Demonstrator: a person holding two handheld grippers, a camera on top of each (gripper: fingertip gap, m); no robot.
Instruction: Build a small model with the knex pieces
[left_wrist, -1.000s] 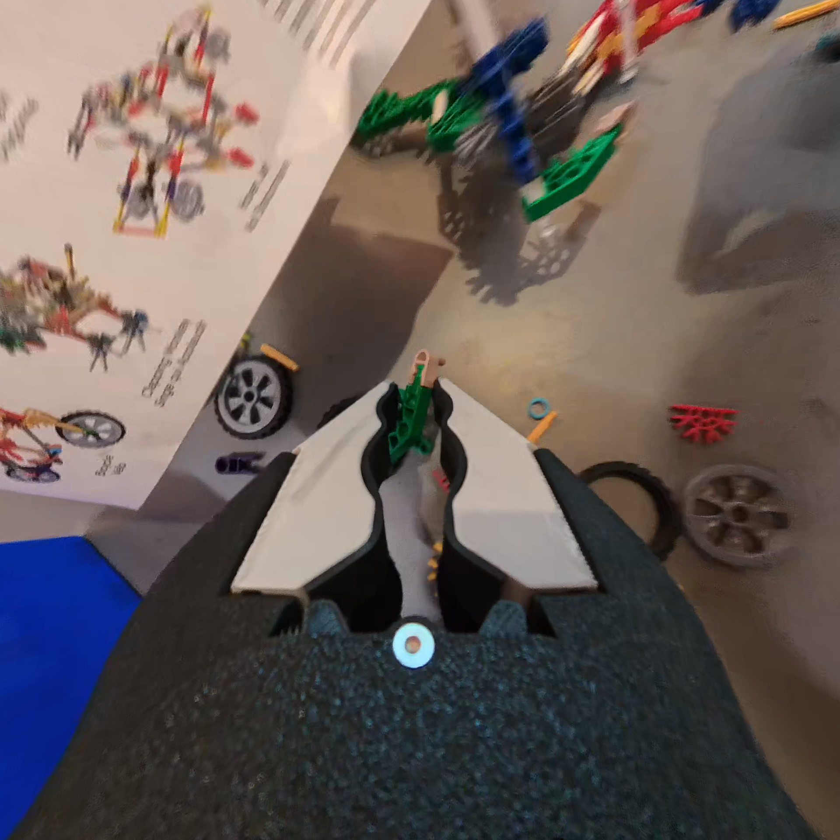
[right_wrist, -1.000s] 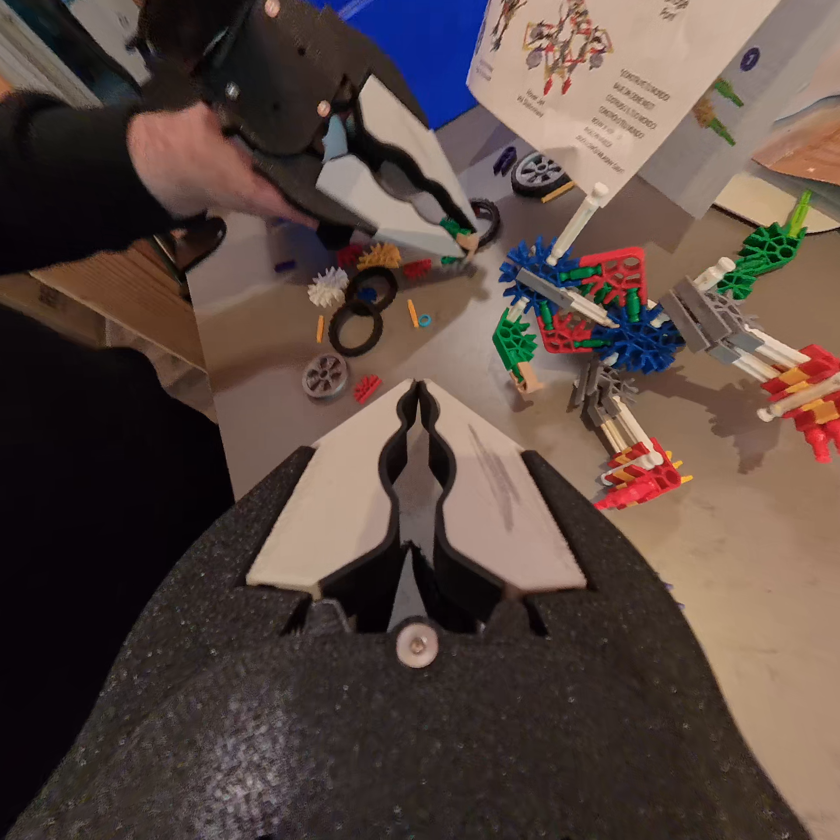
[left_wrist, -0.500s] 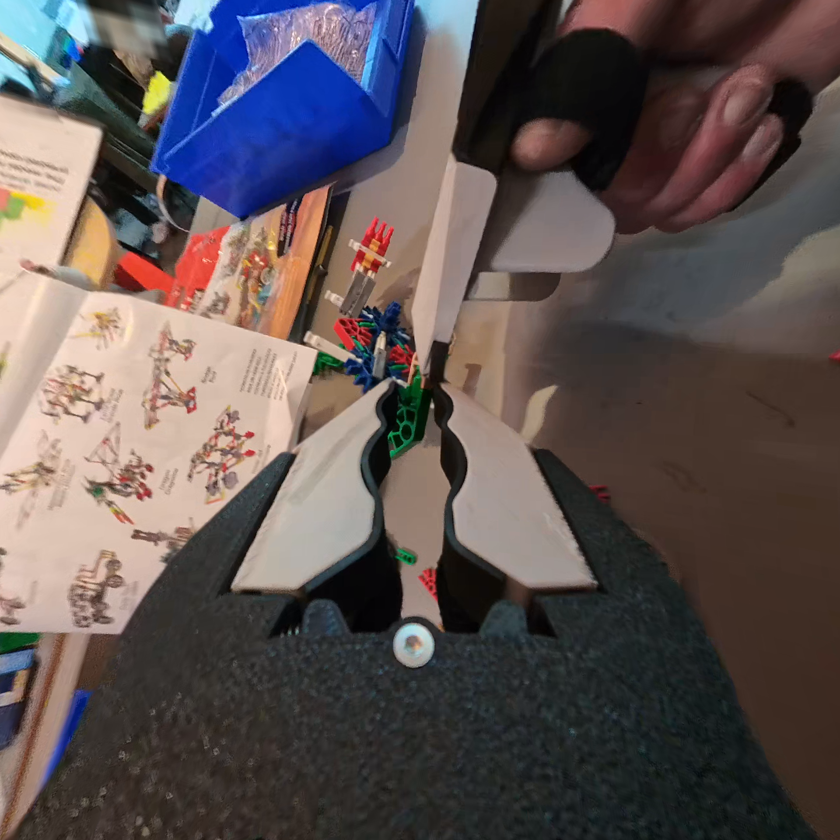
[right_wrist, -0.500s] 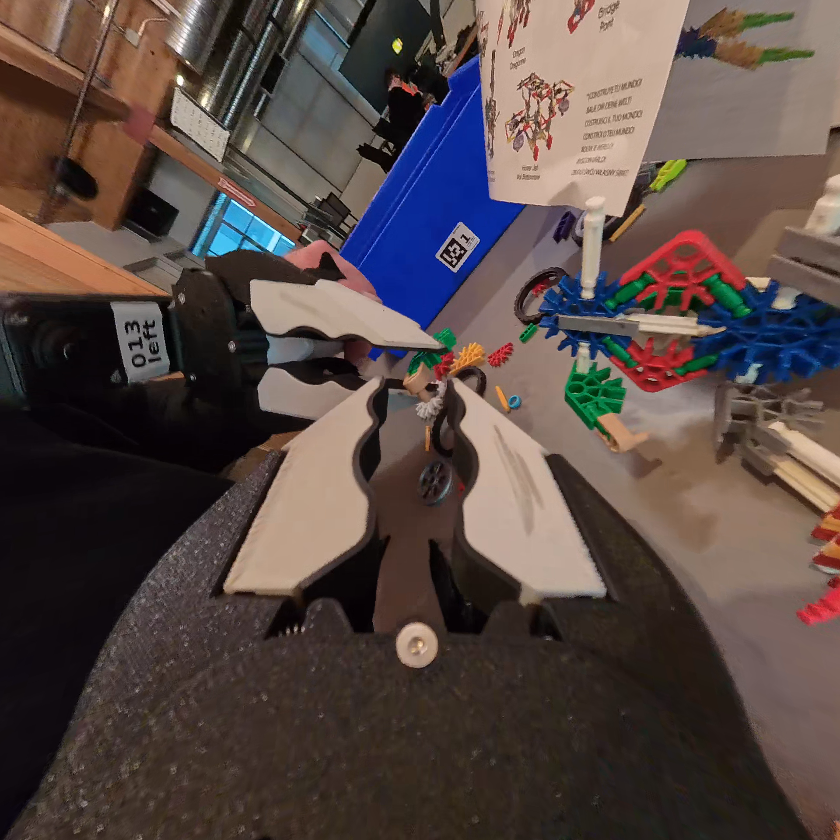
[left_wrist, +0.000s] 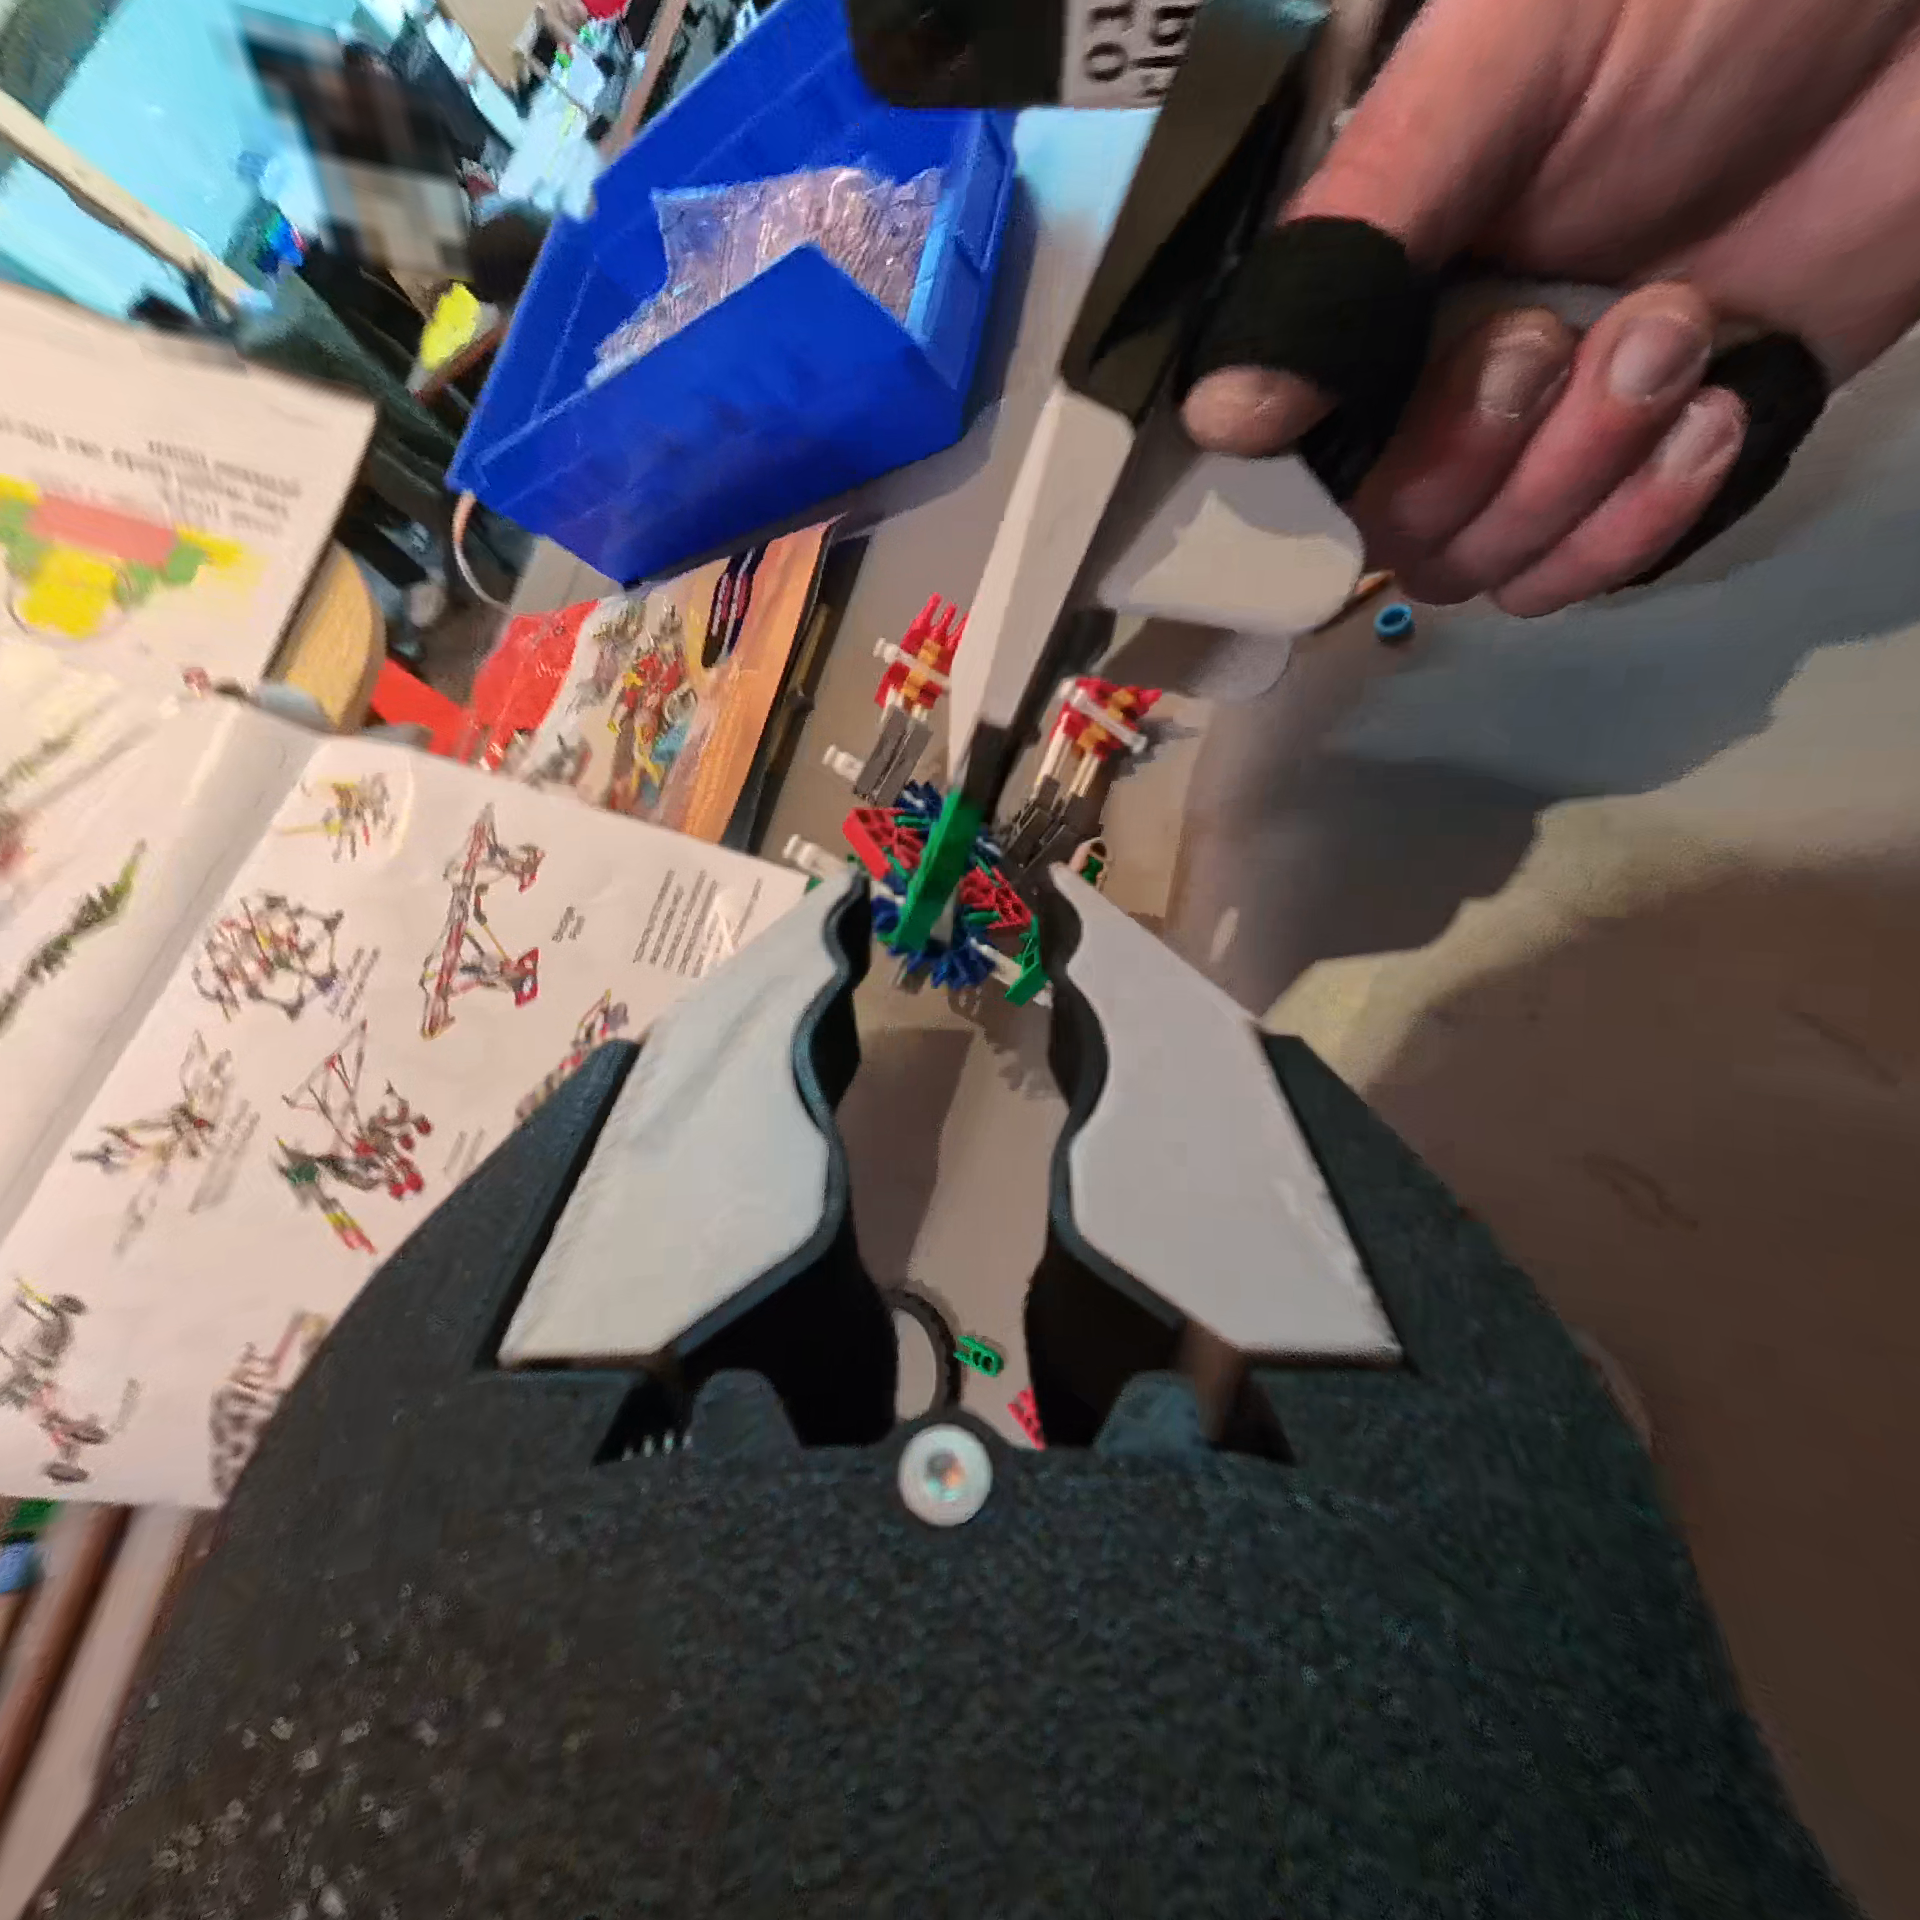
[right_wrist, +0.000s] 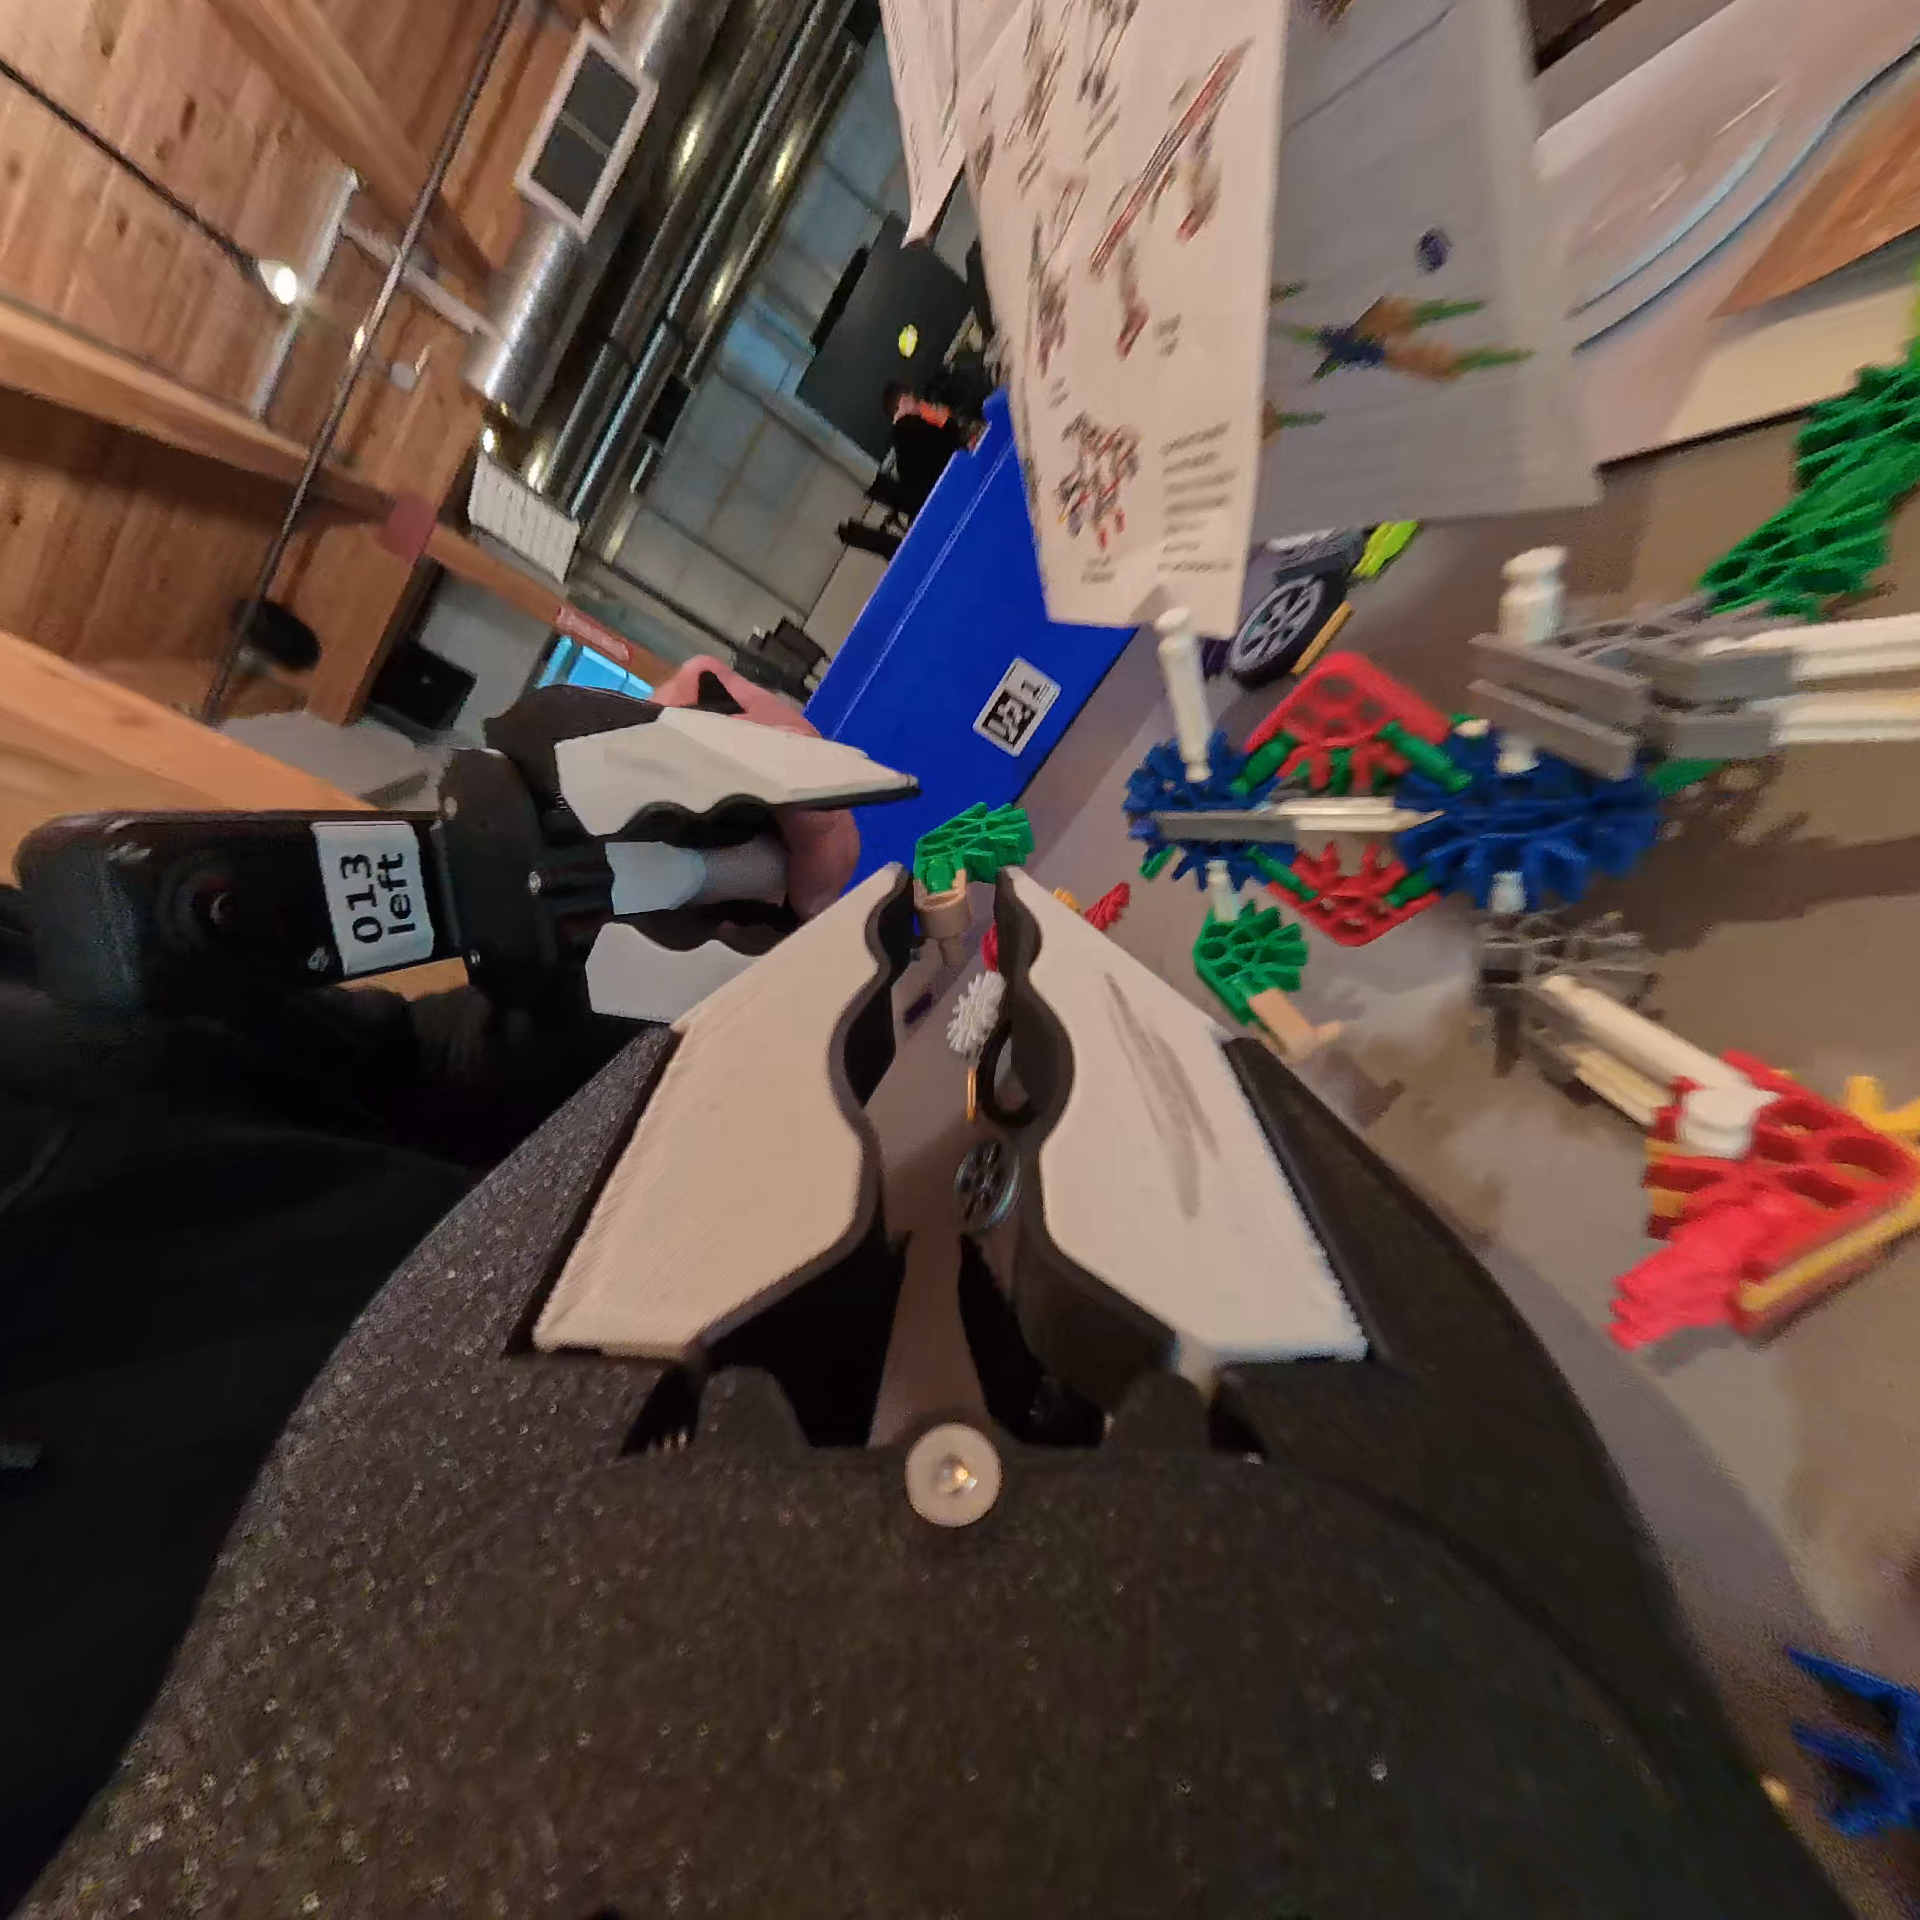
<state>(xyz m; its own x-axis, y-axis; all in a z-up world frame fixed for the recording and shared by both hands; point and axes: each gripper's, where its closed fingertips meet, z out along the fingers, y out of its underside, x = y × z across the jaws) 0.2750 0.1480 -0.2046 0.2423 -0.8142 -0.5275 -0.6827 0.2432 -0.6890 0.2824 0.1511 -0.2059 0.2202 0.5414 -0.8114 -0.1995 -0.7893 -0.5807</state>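
Note:
In the right wrist view my right gripper (right_wrist: 951, 883) is shut on a green fan-shaped connector (right_wrist: 971, 842) with a tan clip (right_wrist: 943, 914) on it, held in the air above the table. In the left wrist view my left gripper (left_wrist: 956, 894) is open, its jaws standing apart on either side of the same green connector (left_wrist: 940, 868). The right gripper (left_wrist: 982, 769) comes down from above in a hand (left_wrist: 1558, 312) and pinches the piece. The left gripper's upper finger (right_wrist: 727, 764) shows at the left of the right wrist view, clear of the connector.
A built model of blue, red, green and grey pieces (right_wrist: 1455, 821) lies on the grey table (right_wrist: 1455, 1403). A white connector (right_wrist: 977, 1013), a grey wheel (right_wrist: 985, 1174) and a black tyre (right_wrist: 1003, 1091) lie below the grippers. A blue bin (left_wrist: 748, 395) and an instruction sheet (left_wrist: 312, 1039) stand at the back.
My left gripper was shut on the green connector and has opened. My right gripper, open half a second ago, has closed on the connector's tan end. Both have tilted slightly.

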